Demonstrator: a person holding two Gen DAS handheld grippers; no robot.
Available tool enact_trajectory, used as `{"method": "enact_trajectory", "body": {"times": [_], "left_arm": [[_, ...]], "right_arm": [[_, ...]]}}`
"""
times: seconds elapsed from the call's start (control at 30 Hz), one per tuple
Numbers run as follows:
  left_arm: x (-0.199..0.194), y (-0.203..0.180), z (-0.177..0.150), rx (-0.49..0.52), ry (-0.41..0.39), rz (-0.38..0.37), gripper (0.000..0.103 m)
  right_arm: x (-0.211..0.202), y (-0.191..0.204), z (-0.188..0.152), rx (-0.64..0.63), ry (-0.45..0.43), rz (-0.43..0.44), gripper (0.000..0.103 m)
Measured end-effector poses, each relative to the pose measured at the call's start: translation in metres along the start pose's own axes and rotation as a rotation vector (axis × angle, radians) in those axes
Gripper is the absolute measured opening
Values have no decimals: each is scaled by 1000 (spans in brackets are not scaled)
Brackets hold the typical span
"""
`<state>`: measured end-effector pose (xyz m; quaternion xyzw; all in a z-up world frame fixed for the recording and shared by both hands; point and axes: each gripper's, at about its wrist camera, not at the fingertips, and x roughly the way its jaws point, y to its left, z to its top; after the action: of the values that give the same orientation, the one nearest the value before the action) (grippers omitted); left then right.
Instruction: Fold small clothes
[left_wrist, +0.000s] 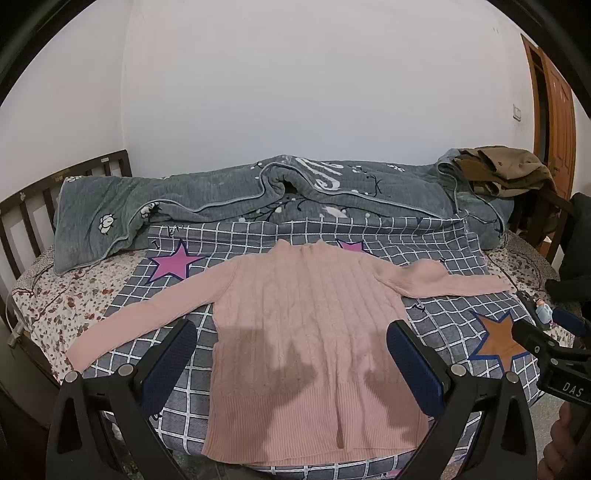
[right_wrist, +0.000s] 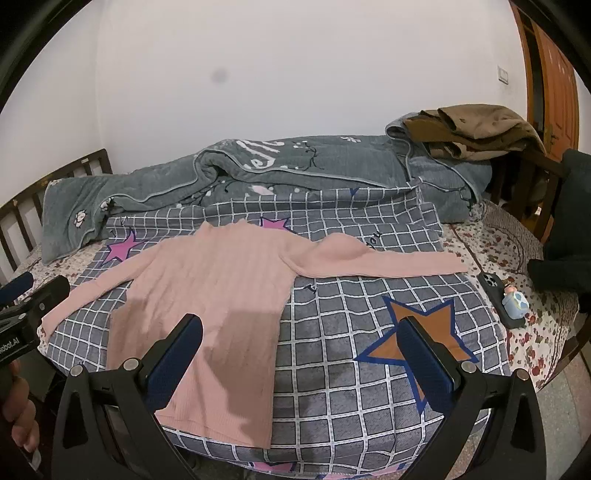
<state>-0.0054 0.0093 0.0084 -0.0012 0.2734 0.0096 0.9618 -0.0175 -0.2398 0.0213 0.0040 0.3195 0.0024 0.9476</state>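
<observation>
Left wrist view: pink sweater (left_wrist: 306, 325) laid flat on bed (left_wrist: 74, 295), sleeves spread, unfolded; left gripper (left_wrist: 291, 350) and right gripper (right_wrist: 301, 350) held agape, empty; sleeve grasp judged next

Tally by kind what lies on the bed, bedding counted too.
Pink sweater: 1
Checked cover: 1
Grey quilt: 1
Brown clothes pile: 1
Phone: 1
Small figurine: 1
Total: 6
</observation>
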Motion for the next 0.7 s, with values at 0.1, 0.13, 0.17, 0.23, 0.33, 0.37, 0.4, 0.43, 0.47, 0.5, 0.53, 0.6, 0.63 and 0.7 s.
{"method": "enact_trajectory", "body": {"times": [0.1, 0.13, 0.17, 0.23, 0.33, 0.37, 0.4, 0.43, 0.47, 0.5, 0.53, 0.6, 0.63, 0.7], "left_arm": [[0, 0, 0, 1, 0, 0, 103], [0, 0, 0, 1, -1, 0, 103], [0, 0, 0, 1, -1, 1, 103], [0, 0, 0, 1, -2, 1, 103], [0, 0, 0, 0, 0, 0, 103], [0, 0, -1, 1, 0, 1, 103], [0, 0, -1, 1, -1, 1, 103], [-1, 0, -1, 0, 0, 2, 103], [-2, 0, 1, 0, -1, 1, 103], [-2, 0, 1, 0, -1, 2, 103], [-2, 0, 1, 0, -2, 2, 103], [-2, 0, 2, 0, -2, 1, 103], [-2, 0, 1, 1, -2, 1, 103], [-3, 1, 2, 0, -3, 3, 103]], "right_arm": [[0, 0, 0, -1, -1, 1, 103], [0, 0, 0, -1, 0, 0, 103], [-1, 1, 0, -1, -1, -1, 103], [-1, 1, 0, 0, -2, 1, 103], [-2, 1, 0, -1, -4, 0, 103], [-2, 1, 0, 0, -5, -1, 103], [-2, 2, 1, -1, -4, -1, 103], [-3, 1, 0, 0, -5, 0, 103], [-2, 1, 0, 0, -5, 1, 103], [-2, 1, 0, 0, -5, 1, 103], [-2, 1, 0, 0, -4, 1, 103], [-2, 1, 0, 0, -5, 0, 103], [-2, 1, 0, 0, -5, -1, 103], [-3, 0, 0, 0, -5, -1, 103]]}}
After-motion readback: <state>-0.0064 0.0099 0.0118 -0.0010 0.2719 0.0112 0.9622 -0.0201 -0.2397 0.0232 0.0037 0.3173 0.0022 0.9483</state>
